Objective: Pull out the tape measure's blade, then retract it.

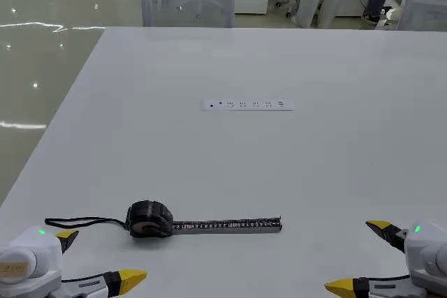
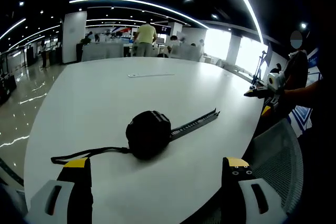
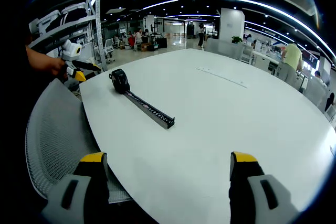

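On the white desk (image 1: 279,165) near the front edge lies a black tape measure (image 1: 148,219), its blade (image 1: 227,225) drawn out flat to the right and its strap (image 1: 84,222) trailing left. The left claw (image 1: 108,256) and right claw (image 1: 349,256) sit at the near corners, well apart from it, jaws spread. A socket strip (image 1: 247,105) sits mid-desk, with a grey chair (image 1: 187,5) at the far edge.

Markings on the tape measure's blade (image 1: 227,225) are too small to read

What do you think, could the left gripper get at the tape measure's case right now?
Probably yes: the left gripper is open, facing the case, with only bare table and a thin strap between.
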The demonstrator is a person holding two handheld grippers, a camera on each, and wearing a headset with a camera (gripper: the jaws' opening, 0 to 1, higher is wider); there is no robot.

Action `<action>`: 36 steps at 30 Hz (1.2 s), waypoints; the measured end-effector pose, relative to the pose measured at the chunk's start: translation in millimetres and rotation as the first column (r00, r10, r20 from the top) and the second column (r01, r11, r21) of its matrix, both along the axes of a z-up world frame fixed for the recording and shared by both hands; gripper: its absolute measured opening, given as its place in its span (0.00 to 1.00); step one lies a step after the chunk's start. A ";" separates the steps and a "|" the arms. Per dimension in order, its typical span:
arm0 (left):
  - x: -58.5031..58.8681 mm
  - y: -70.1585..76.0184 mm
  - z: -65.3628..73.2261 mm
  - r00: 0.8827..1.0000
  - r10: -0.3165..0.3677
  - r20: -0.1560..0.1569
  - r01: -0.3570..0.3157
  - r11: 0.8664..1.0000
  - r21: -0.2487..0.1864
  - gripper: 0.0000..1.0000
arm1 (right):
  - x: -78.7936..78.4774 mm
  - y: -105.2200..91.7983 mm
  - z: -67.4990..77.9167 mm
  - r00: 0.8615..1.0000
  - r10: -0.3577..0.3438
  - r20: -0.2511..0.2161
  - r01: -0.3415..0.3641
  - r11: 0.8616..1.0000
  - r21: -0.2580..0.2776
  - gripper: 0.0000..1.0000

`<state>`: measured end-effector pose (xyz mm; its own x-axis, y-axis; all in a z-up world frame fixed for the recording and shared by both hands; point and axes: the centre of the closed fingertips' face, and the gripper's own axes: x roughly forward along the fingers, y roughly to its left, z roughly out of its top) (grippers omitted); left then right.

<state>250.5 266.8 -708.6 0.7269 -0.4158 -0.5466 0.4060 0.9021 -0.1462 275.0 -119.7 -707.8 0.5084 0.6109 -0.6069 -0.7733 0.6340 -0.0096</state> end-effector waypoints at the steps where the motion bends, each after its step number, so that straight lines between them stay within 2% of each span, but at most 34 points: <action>1: 1.0 -0.7 -0.3 1.000 0.006 -0.002 -0.006 1.000 0.000 1.00 | 2.2 0.1 0.0 1.000 0.010 -0.001 -0.010 1.000 -0.006 0.99; 6: 6.6 -6.3 -0.6 1.000 0.030 -0.008 -0.030 0.999 -0.020 1.00 | 11.7 5.0 2.2 0.997 0.073 -0.012 -0.073 0.996 -0.046 0.97; 9: 10.3 -8.8 -1.7 0.999 0.045 -0.003 -0.045 0.999 -0.018 1.00 | 18.9 9.2 1.9 0.996 0.091 -0.009 -0.092 0.994 -0.055 0.98; 11: 13.7 -10.4 -7.2 0.998 0.055 -0.014 -0.055 0.998 -0.004 1.00 | 24.9 14.5 2.4 0.993 0.120 -0.007 -0.120 0.990 -0.069 0.98; 15: 19.2 -15.3 -6.6 0.997 0.077 -0.010 -0.077 0.997 0.000 1.00 | 33.5 21.1 0.0 0.986 0.167 -0.012 -0.167 0.981 -0.102 0.96; 19: 23.6 -21.7 -7.7 0.995 0.096 -0.006 -0.096 0.995 0.008 1.00 | 38.4 30.4 -6.5 0.972 0.231 -0.036 -0.233 0.963 -0.134 0.94; 22: 25.9 -27.6 -10.4 0.995 0.097 -0.001 -0.097 0.995 0.027 1.00 | 42.9 37.2 -12.2 0.959 0.279 -0.055 -0.284 0.944 -0.166 0.92; 24: 27.1 -28.6 -10.2 0.994 0.107 -0.002 -0.107 0.994 0.024 1.00 | 44.6 40.7 -12.3 0.954 0.293 -0.062 -0.299 0.939 -0.168 0.91; 26: 30.1 -31.7 -8.9 0.993 0.120 0.004 -0.120 0.993 0.016 1.00 | 46.4 49.5 -11.6 0.937 0.342 -0.071 -0.349 0.922 -0.169 0.88; 29: 33.4 -33.1 -8.0 0.991 0.132 0.016 -0.132 0.991 0.019 1.00 | 50.3 56.5 -13.2 0.925 0.371 -0.089 -0.381 0.907 -0.179 0.86; 30: 34.6 -34.0 -7.7 0.991 0.136 0.019 -0.136 0.991 0.018 1.00 | 52.2 60.4 -15.0 0.914 0.393 -0.103 -0.405 0.895 -0.187 0.85; 32: 35.9 -33.4 -7.4 0.989 0.147 0.023 -0.147 0.989 0.021 1.00 | 52.4 65.4 -16.2 0.899 0.419 -0.124 -0.436 0.879 -0.194 0.84; 36: 37.7 -33.5 -8.3 0.987 0.159 0.025 -0.160 0.987 0.015 1.00 | 53.0 71.8 -19.8 0.876 0.457 -0.156 -0.481 0.851 -0.211 0.81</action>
